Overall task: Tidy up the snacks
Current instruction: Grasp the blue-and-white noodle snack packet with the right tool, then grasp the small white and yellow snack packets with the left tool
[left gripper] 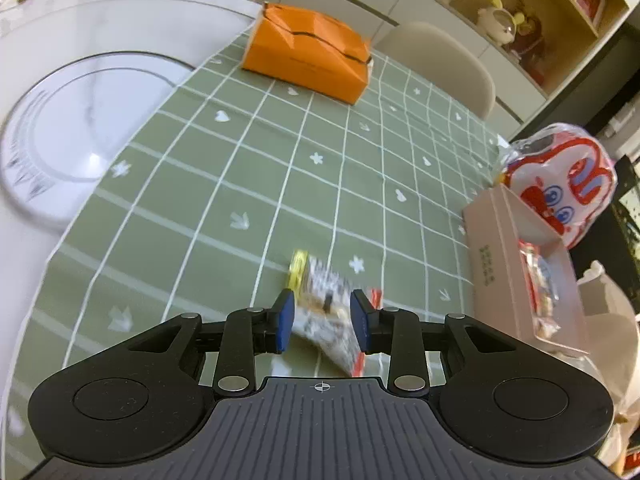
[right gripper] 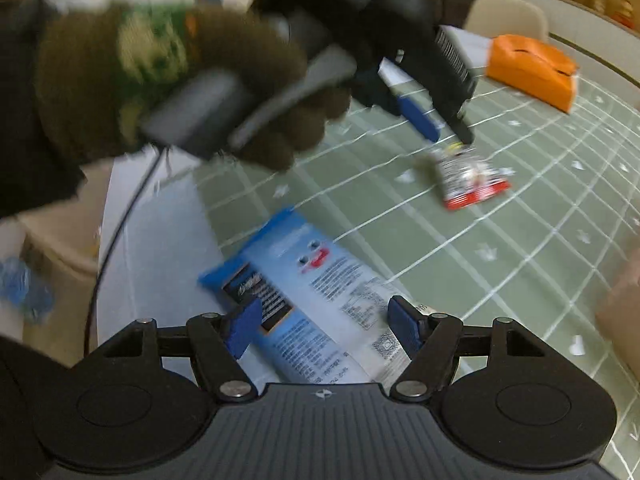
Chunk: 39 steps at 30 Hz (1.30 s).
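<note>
Straddling small snack packet (left gripper: 326, 312) — left gripper (left gripper: 322, 322), pads apart, no squeeze

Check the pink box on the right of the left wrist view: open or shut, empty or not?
Open and not empty. The pink box has no lid over its top, and small wrapped snacks lie inside it.

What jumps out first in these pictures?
The bright orange tissue box at the far end of the green checked tablecloth. Nearer, the left gripper straddles a small snack packet, and the right gripper hangs over a blue snack pack at the table's edge.
</note>
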{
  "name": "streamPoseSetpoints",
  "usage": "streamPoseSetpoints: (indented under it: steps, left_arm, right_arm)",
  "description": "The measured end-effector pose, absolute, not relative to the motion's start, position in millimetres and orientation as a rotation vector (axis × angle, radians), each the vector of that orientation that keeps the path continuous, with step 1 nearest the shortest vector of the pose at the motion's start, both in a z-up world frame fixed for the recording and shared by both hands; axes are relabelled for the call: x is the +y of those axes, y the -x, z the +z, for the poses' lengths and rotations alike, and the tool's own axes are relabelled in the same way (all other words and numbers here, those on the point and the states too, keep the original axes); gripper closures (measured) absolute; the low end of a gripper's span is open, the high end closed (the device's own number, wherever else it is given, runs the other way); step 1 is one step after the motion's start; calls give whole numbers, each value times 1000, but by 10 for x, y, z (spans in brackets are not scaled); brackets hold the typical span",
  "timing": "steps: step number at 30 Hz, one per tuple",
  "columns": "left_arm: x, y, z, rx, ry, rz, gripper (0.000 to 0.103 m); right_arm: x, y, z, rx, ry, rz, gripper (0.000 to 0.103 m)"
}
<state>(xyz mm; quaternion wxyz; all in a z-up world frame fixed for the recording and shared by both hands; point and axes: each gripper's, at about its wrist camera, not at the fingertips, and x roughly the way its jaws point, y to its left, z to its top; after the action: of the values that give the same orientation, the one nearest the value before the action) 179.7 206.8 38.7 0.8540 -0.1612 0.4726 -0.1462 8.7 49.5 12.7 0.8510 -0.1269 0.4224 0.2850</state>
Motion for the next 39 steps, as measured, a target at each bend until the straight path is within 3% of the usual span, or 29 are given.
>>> streamPoseSetpoints:
  steps: [13, 19, 23, 27, 31, 39]
  left_arm:
    - [2043, -1078, 276, 1129, 292, -370, 68]
    - [2169, -832, 254, 1149, 338, -342, 69]
    - [2226, -736, 206, 1167, 413, -320, 69]
    - [2123, -673, 163, 1184, 468, -353, 69]
    - [2012, -665, 155, 1187, 521, -391, 69]
    - [1969, -1217, 589, 908, 371, -294, 69]
  right_arm:
    - [-332, -211, 181, 784, 404, 124, 30]
    - [-506, 48, 361, 929, 44, 404, 30]
    - [-337, 165, 210, 1038, -43, 587, 51]
    - [-316, 47, 136, 1029, -32, 525, 55]
    - [-344, -148, 150, 984, -50, 426, 55]
    - [-321, -164, 125, 926, 25, 264, 43]
